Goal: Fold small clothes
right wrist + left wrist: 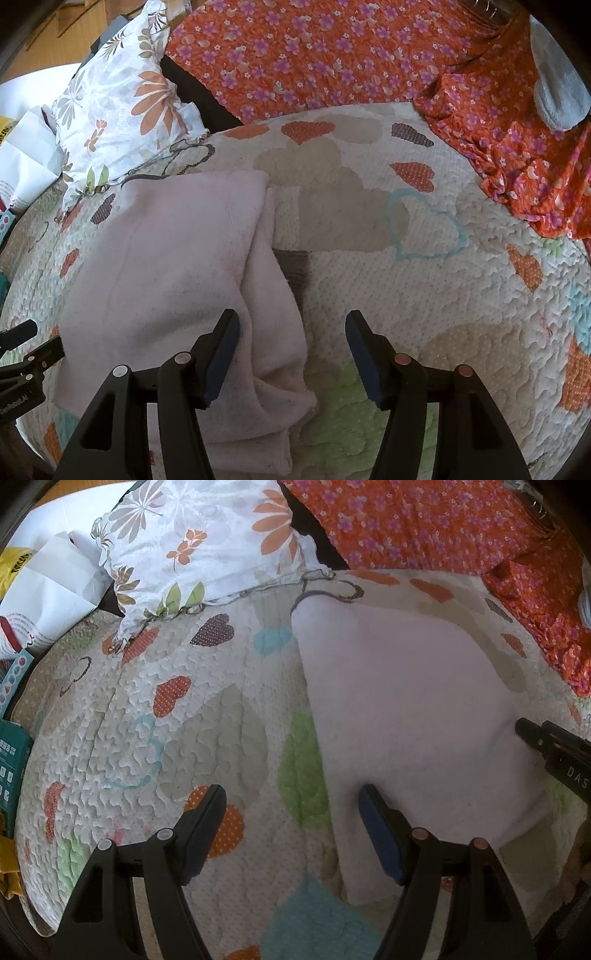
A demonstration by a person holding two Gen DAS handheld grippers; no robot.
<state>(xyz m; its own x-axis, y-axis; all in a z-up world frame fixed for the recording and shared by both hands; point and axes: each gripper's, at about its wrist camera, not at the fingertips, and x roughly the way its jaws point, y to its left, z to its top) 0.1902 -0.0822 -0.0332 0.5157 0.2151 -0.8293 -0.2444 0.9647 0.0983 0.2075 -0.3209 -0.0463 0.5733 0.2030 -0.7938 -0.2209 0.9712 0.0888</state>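
A pale pink cloth (402,716) lies folded flat on the heart-patterned quilt (166,709). In the left wrist view my left gripper (291,801) is open, its jaws straddling the cloth's left edge, the right finger (376,819) over the cloth. My right gripper shows at the right edge (546,746). In the right wrist view the cloth (177,258) lies left of centre with a folded flap along its right side. My right gripper (291,328) is open over the cloth's right edge and holds nothing. A small dark piece (295,269) peeks out beside the cloth.
A floral pillow (199,542) lies at the back left. An orange flowered sheet (351,59) covers the back and right. White paper (48,583) and boxes (11,760) sit at the far left. A grey sock-like item (557,92) lies on the orange sheet.
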